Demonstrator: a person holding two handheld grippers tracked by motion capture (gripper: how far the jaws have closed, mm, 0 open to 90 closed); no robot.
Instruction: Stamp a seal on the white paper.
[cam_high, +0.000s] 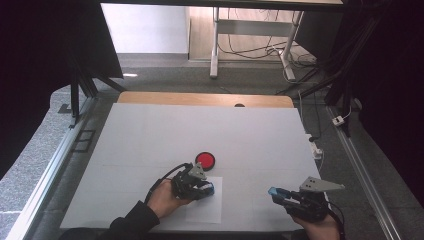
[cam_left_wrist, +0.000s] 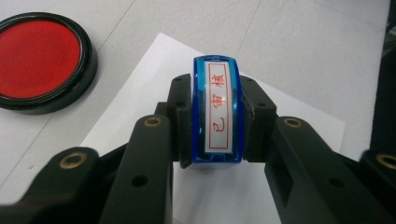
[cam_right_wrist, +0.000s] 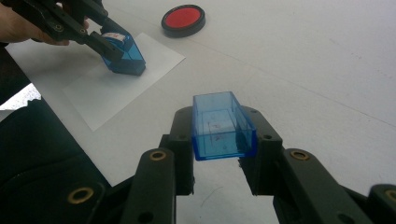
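Left gripper (cam_left_wrist: 217, 116): pinching blue stamp (cam_left_wrist: 217, 109), base on white paper (cam_left_wrist: 140, 84)
Right gripper (cam_right_wrist: 223, 135): clamped on blue cap (cam_right_wrist: 222, 125); above desk (cam_right_wrist: 303, 70)

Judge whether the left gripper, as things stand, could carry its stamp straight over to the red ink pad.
Probably yes. The left gripper grips the blue stamp over the white paper, and the red ink pad lies just beyond on bare table, with nothing between them.
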